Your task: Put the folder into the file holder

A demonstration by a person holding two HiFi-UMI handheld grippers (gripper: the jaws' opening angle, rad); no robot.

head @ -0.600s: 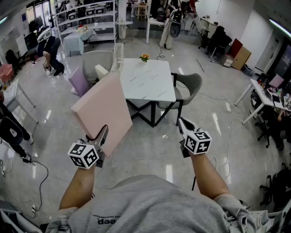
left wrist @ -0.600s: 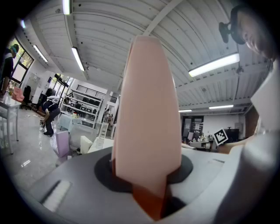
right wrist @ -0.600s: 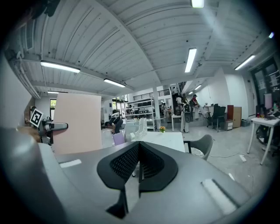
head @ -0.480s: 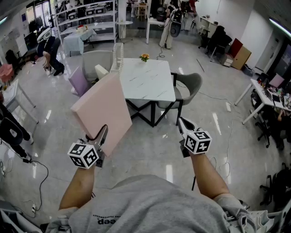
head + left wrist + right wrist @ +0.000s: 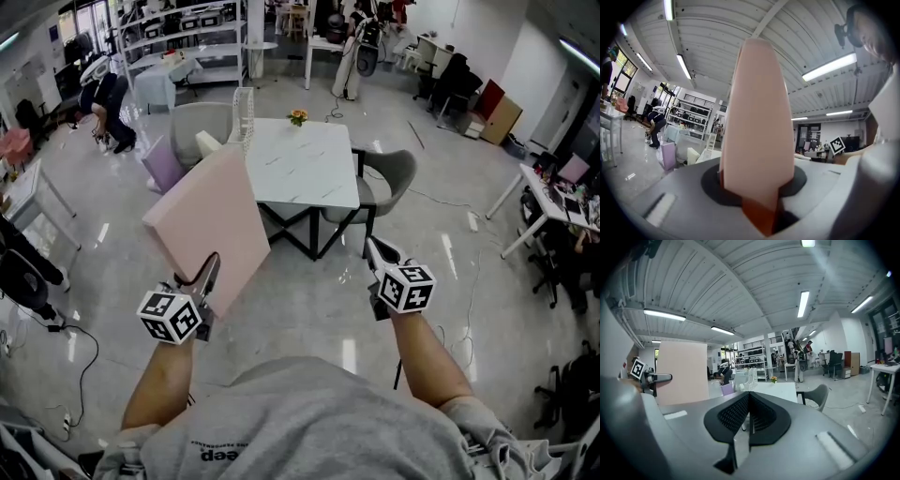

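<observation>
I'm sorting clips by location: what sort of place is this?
Likely an open-plan office or lab: metal shelving racks, desks with office chairs, and a white table on a polished floor.

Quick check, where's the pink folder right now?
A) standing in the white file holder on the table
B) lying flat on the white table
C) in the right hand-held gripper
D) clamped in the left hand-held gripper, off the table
D: the pink folder is pinched by its lower edge in the left hand-held gripper, held up short of the white table and the file holder; the right hand-held gripper is shut and empty.
</observation>
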